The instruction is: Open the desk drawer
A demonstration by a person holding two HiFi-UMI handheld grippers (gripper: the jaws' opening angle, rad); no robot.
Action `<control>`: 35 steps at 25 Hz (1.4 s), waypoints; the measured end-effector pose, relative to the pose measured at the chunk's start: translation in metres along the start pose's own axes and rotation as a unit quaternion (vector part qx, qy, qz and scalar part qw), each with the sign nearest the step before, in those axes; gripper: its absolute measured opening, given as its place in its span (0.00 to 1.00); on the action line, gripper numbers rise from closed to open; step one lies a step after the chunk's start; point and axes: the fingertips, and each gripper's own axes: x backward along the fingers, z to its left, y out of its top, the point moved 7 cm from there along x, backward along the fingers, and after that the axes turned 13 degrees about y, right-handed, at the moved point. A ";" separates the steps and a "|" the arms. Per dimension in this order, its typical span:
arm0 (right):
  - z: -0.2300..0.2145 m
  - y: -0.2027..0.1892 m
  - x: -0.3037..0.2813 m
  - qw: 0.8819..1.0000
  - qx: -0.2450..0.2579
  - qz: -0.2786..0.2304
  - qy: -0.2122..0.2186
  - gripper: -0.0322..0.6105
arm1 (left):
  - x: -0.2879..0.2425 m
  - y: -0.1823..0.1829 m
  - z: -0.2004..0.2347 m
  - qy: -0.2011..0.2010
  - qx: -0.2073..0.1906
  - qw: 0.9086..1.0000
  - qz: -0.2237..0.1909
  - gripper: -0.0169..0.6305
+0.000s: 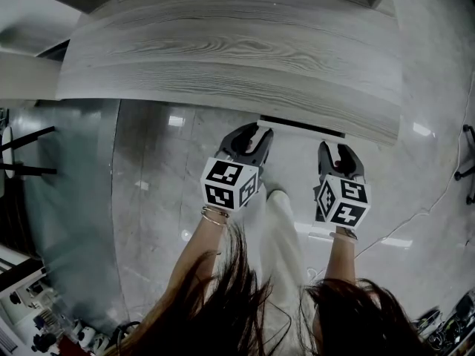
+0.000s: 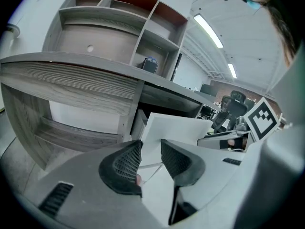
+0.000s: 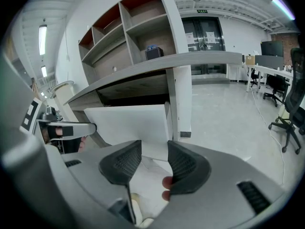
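Observation:
The desk [image 1: 223, 50] has a pale wood-grain top. Under its front edge the white drawer [image 1: 300, 124] sticks out a little, with a dark slot behind its front panel. My left gripper [image 1: 249, 136] hangs just before the drawer's left end, jaws open and holding nothing. My right gripper [image 1: 336, 154] is a short way in front of the right end, also open and empty. In the left gripper view the drawer front [image 2: 176, 128] fills the space beyond the left gripper [image 2: 151, 152]. The right gripper view shows the same panel [image 3: 128, 120] past the right gripper [image 3: 155, 155].
Open shelves [image 2: 119, 27] rise behind the desk, with a small dark box [image 2: 150, 65] on one. The person's leg and shoe [image 1: 280, 221] stand between the grippers on the glossy floor. A cable [image 1: 438, 199] runs at the right. Office chairs [image 3: 293, 99] stand further off.

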 end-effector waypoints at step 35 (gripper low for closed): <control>0.016 -0.025 0.020 1.000 -0.009 -0.004 -0.014 0.33 | 0.029 -0.023 -0.007 0.021 0.022 1.000 -0.002 0.21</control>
